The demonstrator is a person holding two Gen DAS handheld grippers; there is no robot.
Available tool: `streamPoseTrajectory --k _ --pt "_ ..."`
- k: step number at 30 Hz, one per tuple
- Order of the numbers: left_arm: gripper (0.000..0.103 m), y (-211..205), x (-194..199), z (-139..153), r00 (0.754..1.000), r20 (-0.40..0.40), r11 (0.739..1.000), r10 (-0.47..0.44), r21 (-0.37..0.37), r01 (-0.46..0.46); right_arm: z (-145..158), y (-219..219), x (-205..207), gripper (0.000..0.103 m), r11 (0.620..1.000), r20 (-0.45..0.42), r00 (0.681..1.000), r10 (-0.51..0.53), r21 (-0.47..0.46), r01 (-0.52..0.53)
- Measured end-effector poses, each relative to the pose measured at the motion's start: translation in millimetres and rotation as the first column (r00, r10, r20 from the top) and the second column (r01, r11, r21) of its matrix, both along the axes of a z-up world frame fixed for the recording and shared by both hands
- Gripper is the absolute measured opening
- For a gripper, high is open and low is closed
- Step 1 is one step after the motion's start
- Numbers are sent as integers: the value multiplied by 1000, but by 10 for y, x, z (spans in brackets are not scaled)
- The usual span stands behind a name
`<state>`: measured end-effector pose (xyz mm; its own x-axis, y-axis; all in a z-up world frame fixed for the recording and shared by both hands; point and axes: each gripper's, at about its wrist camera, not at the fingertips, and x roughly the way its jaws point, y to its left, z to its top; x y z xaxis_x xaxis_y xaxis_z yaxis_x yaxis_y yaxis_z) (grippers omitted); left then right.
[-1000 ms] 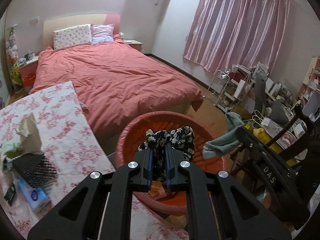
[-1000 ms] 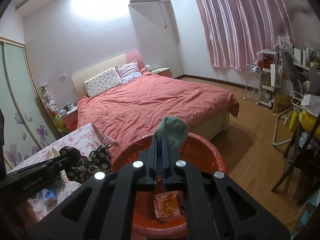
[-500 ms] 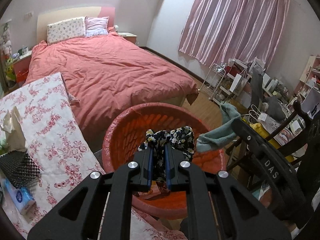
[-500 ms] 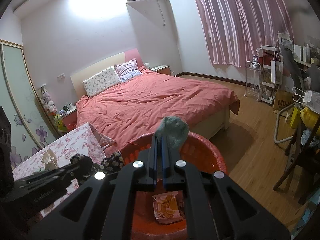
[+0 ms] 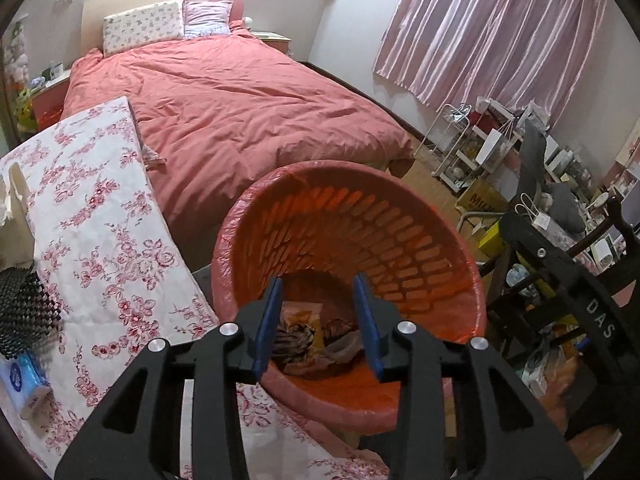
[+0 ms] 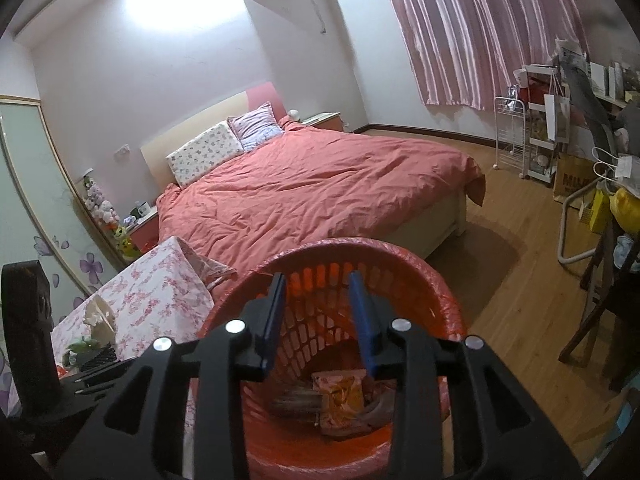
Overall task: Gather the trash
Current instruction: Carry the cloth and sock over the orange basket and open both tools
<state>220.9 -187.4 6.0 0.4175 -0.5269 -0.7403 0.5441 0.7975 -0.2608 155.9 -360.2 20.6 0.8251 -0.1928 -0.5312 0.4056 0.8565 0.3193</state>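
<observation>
A red slatted basket (image 5: 400, 184) with a red liner stands beside the table. My left gripper (image 5: 317, 280) hangs over its mouth, jaws opening, nothing between the blue pads. Below it on the basket floor lie a dark floral cloth (image 5: 292, 338), an orange snack wrapper (image 5: 306, 316) and a grey-green sock (image 5: 344, 346). My right gripper (image 6: 317, 276) is over the same basket (image 6: 360, 245), jaws opening and empty. Under it I see the wrapper (image 6: 342, 394), the blurred floral cloth (image 6: 296, 400) and the sock (image 6: 380, 404). The right gripper's black body (image 5: 592, 312) shows at the right edge of the left wrist view.
A table with a floral cloth (image 5: 100, 240) lies to the left, carrying a black mesh piece (image 5: 24, 312), a tissue pack (image 5: 24, 384) and crumpled paper (image 5: 14, 208). Beyond stands a bed with a red cover (image 5: 240, 100). Chairs and cluttered shelves (image 5: 540, 184) crowd the right side.
Both grippers opened and sank slightly toward the basket. The floral cloth left the left jaws and the sock left the right jaws; both now lie in the basket.
</observation>
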Motion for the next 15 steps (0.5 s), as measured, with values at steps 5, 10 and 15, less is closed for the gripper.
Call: streamPoseTrajectory --k 5,10,15 --pt "51 100 -12 20 999 31 999 35 26 -36 33 44 -12 35 999 -10 1000 -9 -43 8" --pt "53 219 1 31 997 46 997 60 43 -62 64 136 -22 37 997 -16 1000 5 -71 -6" --pt "54 383 -30 44 994 66 995 82 59 -86 110 260 -7 37 996 -21 999 31 -84 -33"
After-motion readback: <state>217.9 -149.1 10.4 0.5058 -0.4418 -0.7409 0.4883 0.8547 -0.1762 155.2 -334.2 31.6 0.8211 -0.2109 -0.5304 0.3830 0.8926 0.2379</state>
